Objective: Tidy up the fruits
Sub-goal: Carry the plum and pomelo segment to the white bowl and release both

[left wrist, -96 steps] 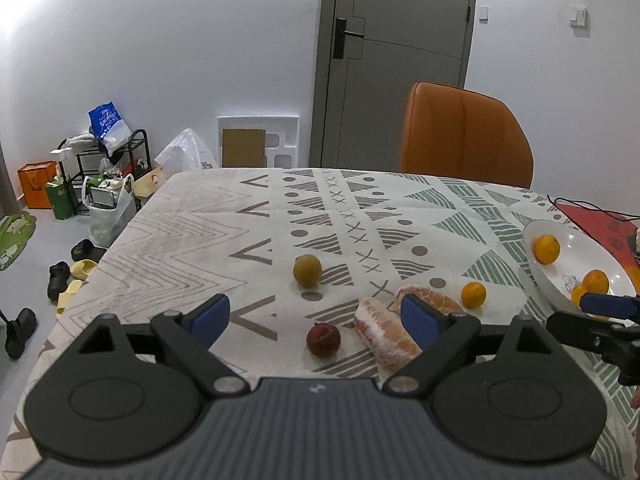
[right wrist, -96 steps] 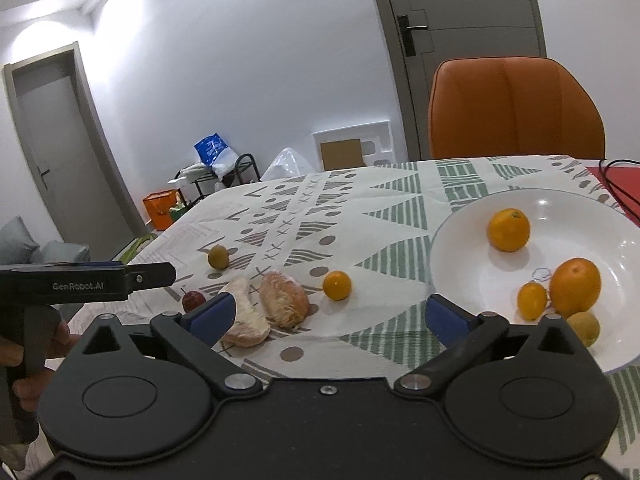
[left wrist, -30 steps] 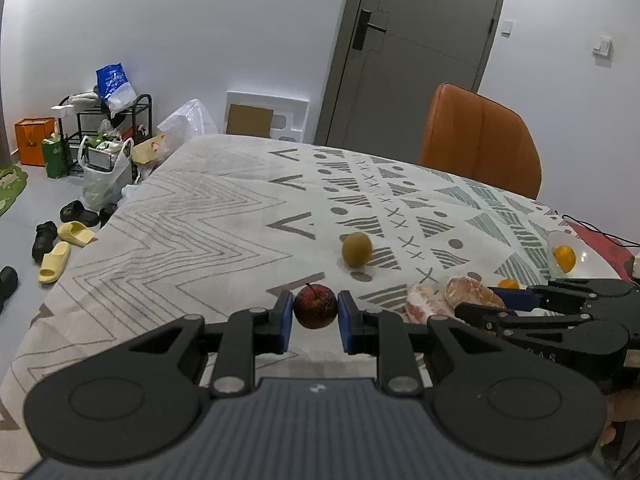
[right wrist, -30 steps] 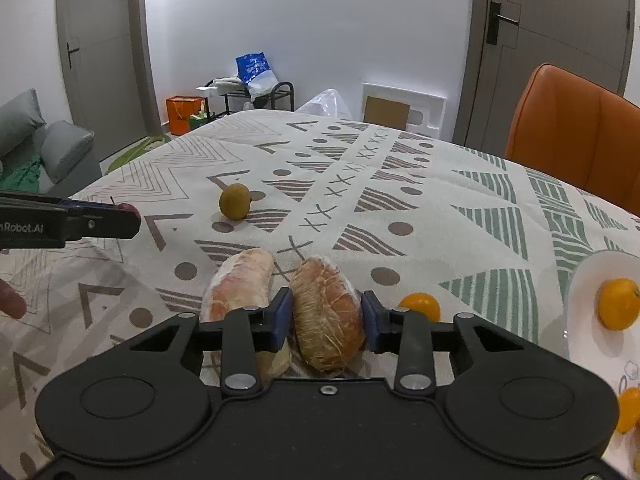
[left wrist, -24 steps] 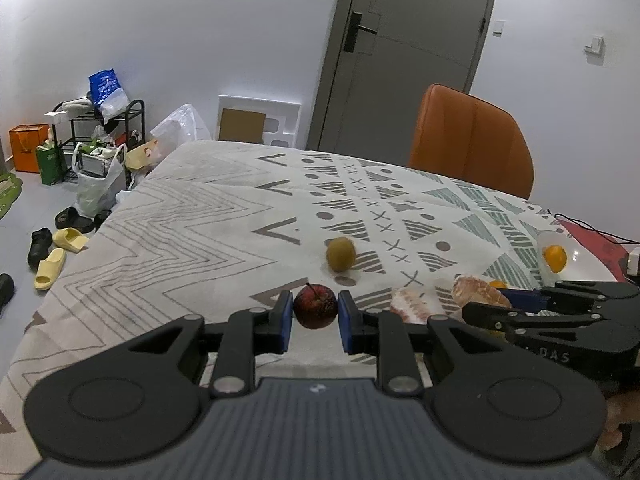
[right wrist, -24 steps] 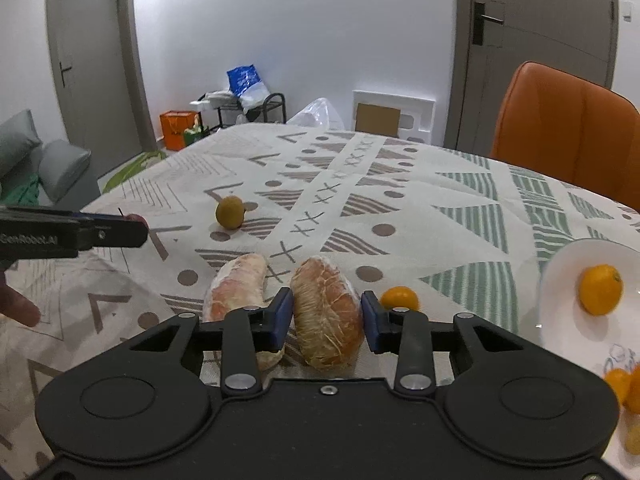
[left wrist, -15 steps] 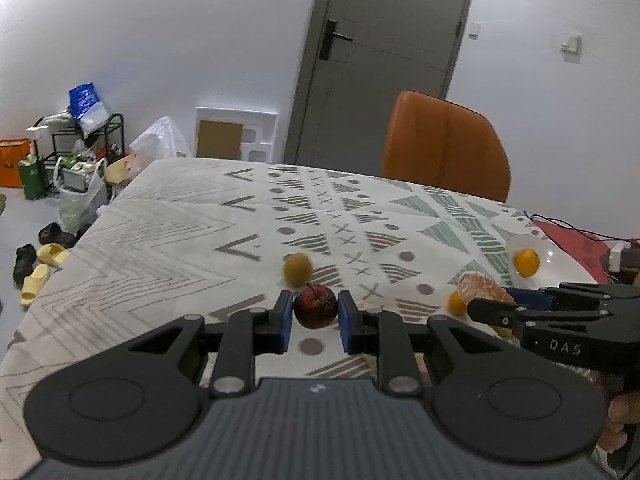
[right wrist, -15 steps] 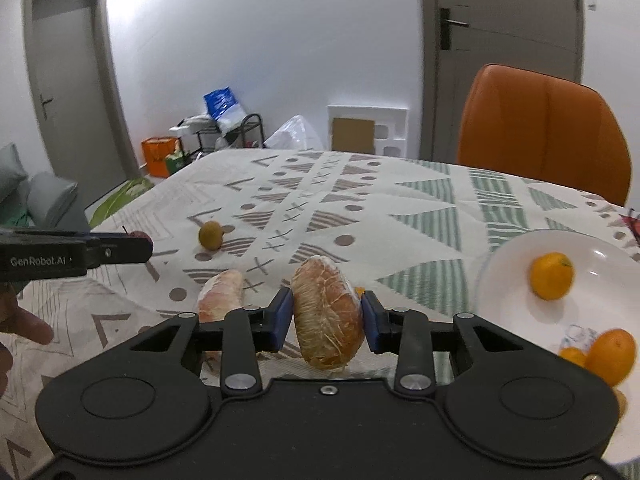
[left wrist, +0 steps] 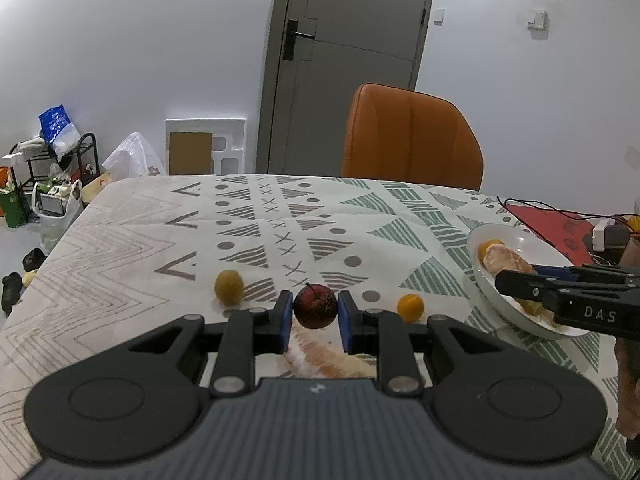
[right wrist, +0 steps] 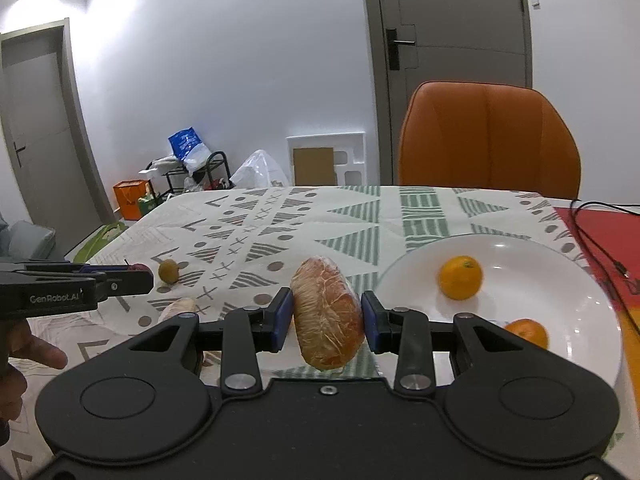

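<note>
My left gripper is shut on a small dark red apple, held above the patterned tablecloth. My right gripper is shut on a peeled pomelo segment, lifted near the left rim of the white plate. The plate holds an orange and another. In the left wrist view the right gripper hangs over the plate with the segment. A second pomelo segment, a yellow-green fruit and a small orange lie on the cloth.
An orange chair stands at the table's far side. A red mat with a black cable lies right of the plate. The floor at the left holds a rack, bags and shoes. A person's hand holds the left gripper.
Both grippers, each holding its fruit, have moved right toward the plate. The pomelo segment in my right gripper is now up at the plate's rim.
</note>
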The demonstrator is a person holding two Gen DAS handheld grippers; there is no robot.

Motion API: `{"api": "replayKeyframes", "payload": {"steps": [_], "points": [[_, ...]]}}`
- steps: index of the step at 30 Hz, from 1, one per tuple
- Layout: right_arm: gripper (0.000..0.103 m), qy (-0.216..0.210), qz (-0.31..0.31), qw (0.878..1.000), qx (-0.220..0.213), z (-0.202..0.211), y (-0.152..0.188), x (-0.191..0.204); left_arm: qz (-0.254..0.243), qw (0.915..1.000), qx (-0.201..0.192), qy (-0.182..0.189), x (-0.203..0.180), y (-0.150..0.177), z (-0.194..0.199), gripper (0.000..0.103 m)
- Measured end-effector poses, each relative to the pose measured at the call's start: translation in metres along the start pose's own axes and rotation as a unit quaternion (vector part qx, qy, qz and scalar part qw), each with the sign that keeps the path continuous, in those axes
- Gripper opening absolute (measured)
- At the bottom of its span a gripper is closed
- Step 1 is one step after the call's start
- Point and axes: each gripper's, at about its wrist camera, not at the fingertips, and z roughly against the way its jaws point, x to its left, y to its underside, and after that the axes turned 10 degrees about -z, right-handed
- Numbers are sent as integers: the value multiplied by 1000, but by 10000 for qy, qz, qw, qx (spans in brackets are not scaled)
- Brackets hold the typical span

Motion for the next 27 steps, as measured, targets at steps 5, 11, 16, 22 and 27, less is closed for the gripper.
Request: {"api": "replayKeyframes", "payload": {"steps": [5, 11, 16, 22, 27], "points": [[35, 72, -87, 9999, -49, 3, 0, -10, -86, 10000, 5, 34, -11, -4, -4, 22], [35, 142, -218, 9996, -87, 8, 5, -25, -190, 9998, 25, 71, -22, -9, -8, 22], [35, 197, -399, 9990, -105, 14, 8, -41, -298, 9995, 8, 134, -36, -12, -10, 22], [35, 271, -483, 9984, -126, 22, 12, -55, -416, 9989, -2, 219, -53, -16, -14, 22], [35, 319, -568, 9978, -97, 27, 17, -67, -506, 9983, -4, 297, -67, -18, -18, 22]]}}
